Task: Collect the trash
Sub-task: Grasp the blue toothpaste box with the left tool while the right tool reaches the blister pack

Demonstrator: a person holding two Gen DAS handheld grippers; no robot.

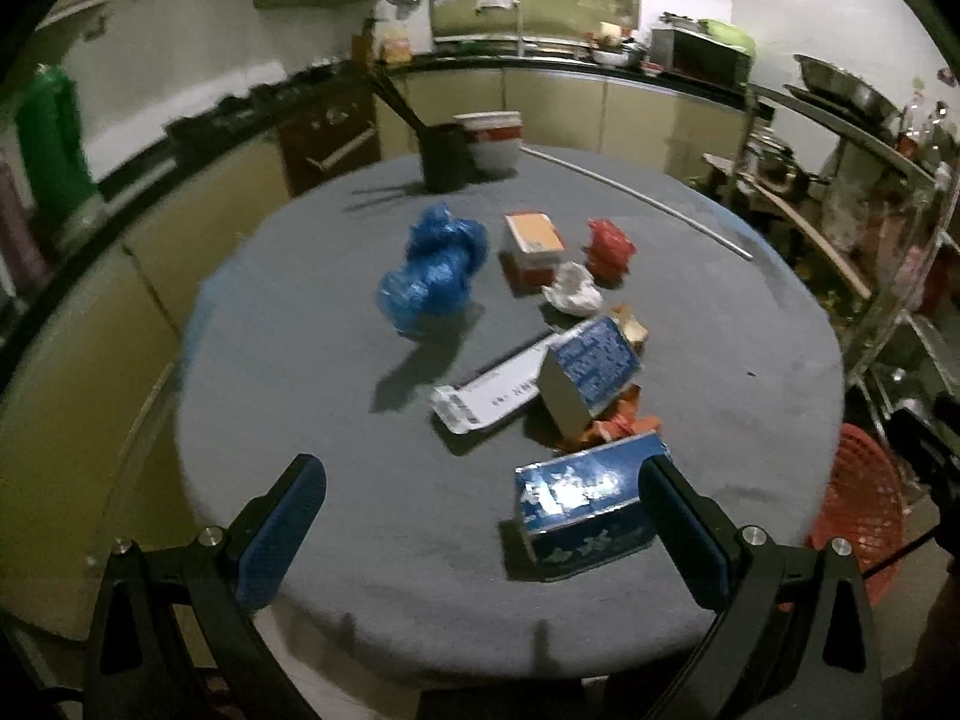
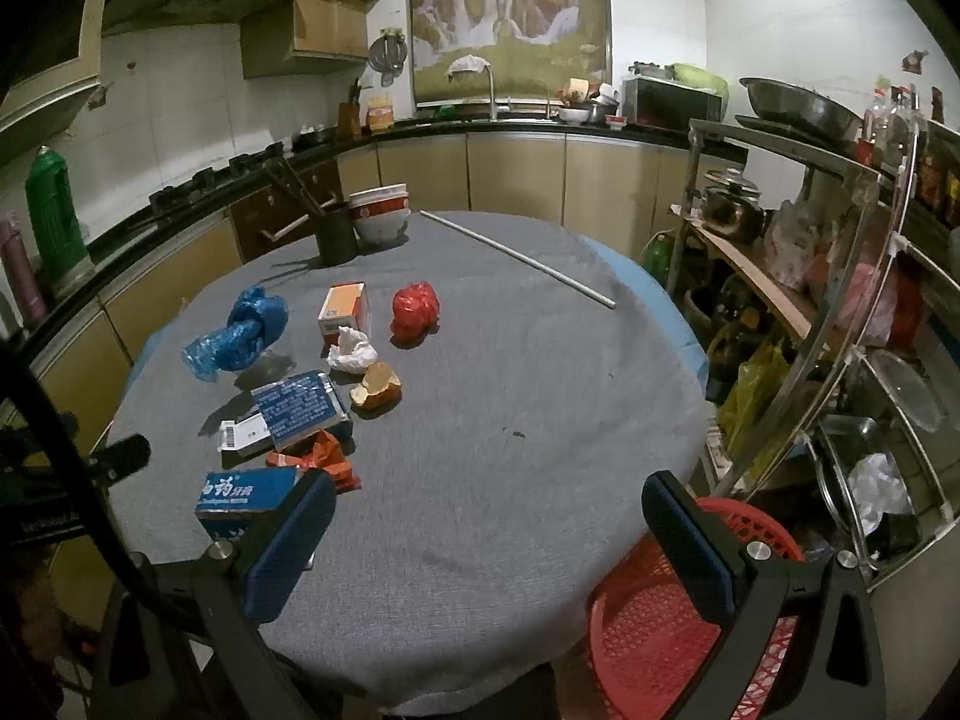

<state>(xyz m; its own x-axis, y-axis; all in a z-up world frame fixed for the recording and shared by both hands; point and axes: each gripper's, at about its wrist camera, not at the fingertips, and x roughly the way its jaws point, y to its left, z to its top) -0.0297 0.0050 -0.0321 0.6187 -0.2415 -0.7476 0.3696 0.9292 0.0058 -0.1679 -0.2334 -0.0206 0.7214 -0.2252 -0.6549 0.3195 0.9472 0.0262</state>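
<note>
We hold both grippers spread wide and empty above the near edge of the round table (image 2: 480,540): the left gripper (image 1: 480,534) hangs just before a blue box (image 1: 585,507), and the right gripper (image 2: 489,546) hovers over bare cloth with the red basket (image 2: 660,618) below the table's edge at our right. As far as we can see that basket holds nothing yet, so we judge the collecting has barely begun. All the trash lies on the table. Nearest is the blue box, then some orange wrappers (image 2: 321,459), a second blue box (image 2: 300,408) resting on a white card (image 1: 486,399), and a broken brown piece (image 2: 377,391). Farther out sit a white paper ball (image 2: 352,351), a small orange box (image 2: 343,315), a crumpled blue bag (image 2: 237,333) and a red bag (image 2: 414,311). At the far edge stand a dark cup (image 2: 337,237) and stacked bowls (image 2: 380,219), which we would leave.
</note>
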